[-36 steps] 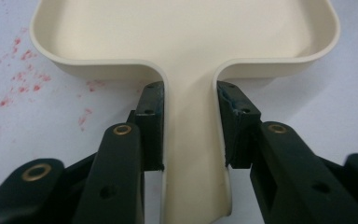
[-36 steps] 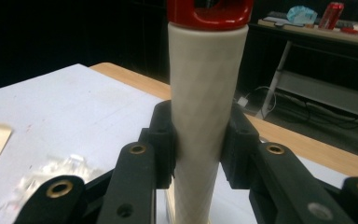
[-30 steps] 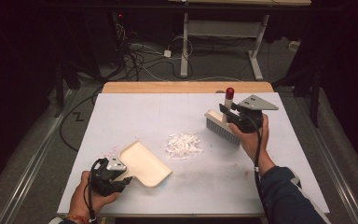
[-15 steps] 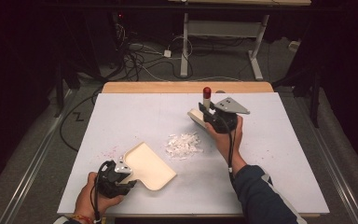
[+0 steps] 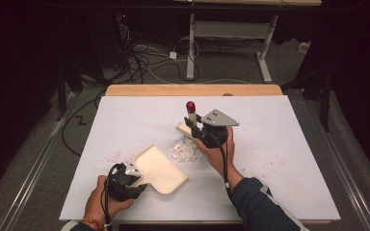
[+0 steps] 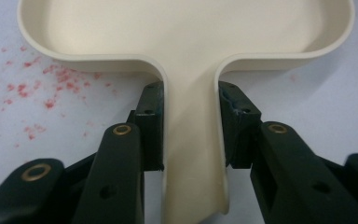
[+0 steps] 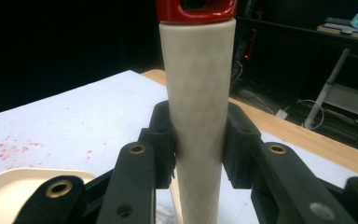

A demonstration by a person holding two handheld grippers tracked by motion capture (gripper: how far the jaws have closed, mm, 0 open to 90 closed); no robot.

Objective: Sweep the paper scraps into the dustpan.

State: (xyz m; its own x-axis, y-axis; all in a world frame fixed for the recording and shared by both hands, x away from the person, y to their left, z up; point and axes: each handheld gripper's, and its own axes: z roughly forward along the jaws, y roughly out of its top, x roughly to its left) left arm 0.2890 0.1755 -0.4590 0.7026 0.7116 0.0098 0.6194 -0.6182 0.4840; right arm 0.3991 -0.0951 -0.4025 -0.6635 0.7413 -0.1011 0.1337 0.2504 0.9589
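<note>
Moved in from the table's right toward the white scraps (image 5: 185, 150): right gripper (image 5: 198, 131), jaws clamped on the brush (image 7: 196, 107) handle (cream, red-capped), bristle head just behind the pile. Left gripper (image 5: 134, 176) clamped on the dustpan (image 5: 160, 169) handle, pan flat on the table (image 5: 289, 144), mouth just beside the scraps.

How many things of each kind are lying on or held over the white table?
Cream plastic dustpan: 1
Cream brush with red-capped handle: 1
Pile of white paper scraps: 1
Black hand-held gripper: 2 (left, right)
Total: 5
</note>
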